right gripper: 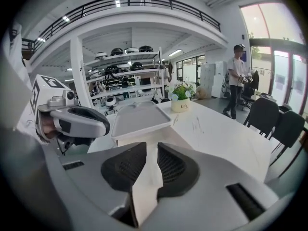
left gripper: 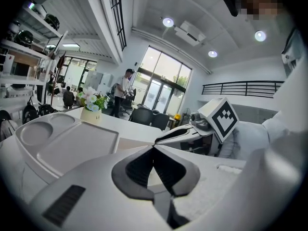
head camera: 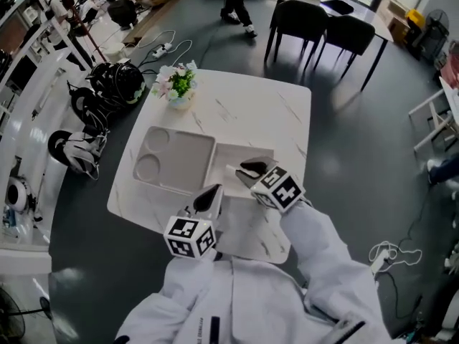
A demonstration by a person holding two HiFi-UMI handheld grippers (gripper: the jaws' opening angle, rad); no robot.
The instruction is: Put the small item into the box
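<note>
A grey tray [head camera: 188,165] with two round wells lies on the white marble table [head camera: 272,113]. A flat beige box piece [head camera: 233,154] lies against its right side. My right gripper [head camera: 251,168] hovers over the near edge of that beige piece. In the right gripper view its jaws [right gripper: 150,148] stand a narrow gap apart, and only the beige surface [right gripper: 144,137] shows between them. My left gripper [head camera: 210,194] is just left of it near the tray's front corner, its tips [left gripper: 154,148] meeting with nothing seen between them. I cannot make out any small item.
A pot of flowers [head camera: 178,90] stands at the table's far left corner. Dark chairs [head camera: 315,24] and another table are beyond the far edge. Helmets and gear [head camera: 107,88] lie on the floor to the left. A person [right gripper: 237,81] stands far off.
</note>
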